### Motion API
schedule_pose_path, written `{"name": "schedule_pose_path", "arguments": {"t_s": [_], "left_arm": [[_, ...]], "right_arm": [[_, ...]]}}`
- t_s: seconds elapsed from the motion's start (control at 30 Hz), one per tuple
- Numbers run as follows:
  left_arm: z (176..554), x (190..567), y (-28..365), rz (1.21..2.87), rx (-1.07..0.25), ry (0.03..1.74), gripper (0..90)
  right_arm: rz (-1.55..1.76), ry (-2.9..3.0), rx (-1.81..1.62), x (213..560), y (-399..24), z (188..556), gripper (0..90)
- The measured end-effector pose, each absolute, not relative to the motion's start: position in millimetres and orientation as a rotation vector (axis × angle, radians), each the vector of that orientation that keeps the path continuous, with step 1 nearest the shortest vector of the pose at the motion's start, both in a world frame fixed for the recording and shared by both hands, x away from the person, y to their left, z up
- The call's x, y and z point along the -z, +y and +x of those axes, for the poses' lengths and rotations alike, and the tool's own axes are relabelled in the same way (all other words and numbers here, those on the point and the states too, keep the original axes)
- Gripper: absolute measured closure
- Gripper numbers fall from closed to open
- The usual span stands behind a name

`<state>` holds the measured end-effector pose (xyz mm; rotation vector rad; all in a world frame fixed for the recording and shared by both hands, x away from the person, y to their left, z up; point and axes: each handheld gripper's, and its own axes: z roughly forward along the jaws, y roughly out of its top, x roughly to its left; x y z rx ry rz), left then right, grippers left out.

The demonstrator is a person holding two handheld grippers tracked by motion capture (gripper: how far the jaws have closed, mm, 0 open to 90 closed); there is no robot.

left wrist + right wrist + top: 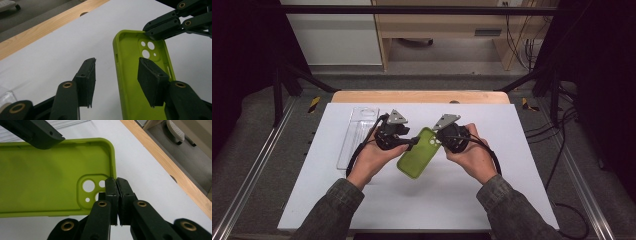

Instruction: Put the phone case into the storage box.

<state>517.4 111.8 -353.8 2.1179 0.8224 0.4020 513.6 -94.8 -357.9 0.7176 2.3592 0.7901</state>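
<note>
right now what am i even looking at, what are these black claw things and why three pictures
A person sits at a white table holding a hand-operated claw in each hand. The high view looks down from above; the other two come from cameras riding on each claw. The right claw is shut on the end wall of a lime green phone case near its camera holes, holding it up. The left claw has one jaw inside the case and one outside its long side wall, not yet pressing. A clear plastic package lies on the table at the left.
</note>
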Motion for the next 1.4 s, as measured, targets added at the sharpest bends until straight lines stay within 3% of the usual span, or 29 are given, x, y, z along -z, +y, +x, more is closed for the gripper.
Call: {"name": "schedule_pose_path", "arguments": {"t_s": [0.47, 1.4], "left_arm": [[519.1, 353.5, 103.0, 2.156, -0.375, 0.836, 59.8], [523.1, 354.0, 102.0, 2.182, -0.355, 0.877, 69.2]], "right_arm": [[0.691, 2.354, -0.784, 356.3, -89.7, 511.2, 88.0], [0.659, 2.349, -0.788, 353.2, -85.7, 507.1, 88.0]]}}
